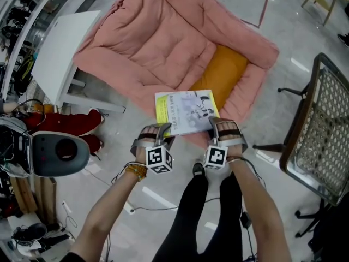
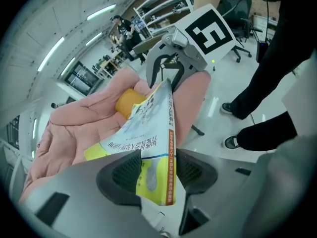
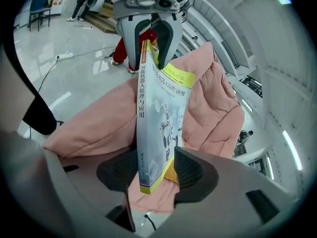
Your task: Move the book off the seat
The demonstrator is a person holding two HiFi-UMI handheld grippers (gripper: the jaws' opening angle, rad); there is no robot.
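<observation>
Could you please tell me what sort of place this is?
Probably a lab or workshop rather than a home: racks of equipment line one side, cables trail over a glossy floor, and a mesh office chair stands nearby.

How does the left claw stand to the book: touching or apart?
Touching. In the left gripper view the left claw pinches a corner of the book between its pads.

Probably a lab or workshop, shelving racks (image 2: 164,6) of equipment, power strip (image 3: 60,57) on polished floor (image 1: 283,15)
</observation>
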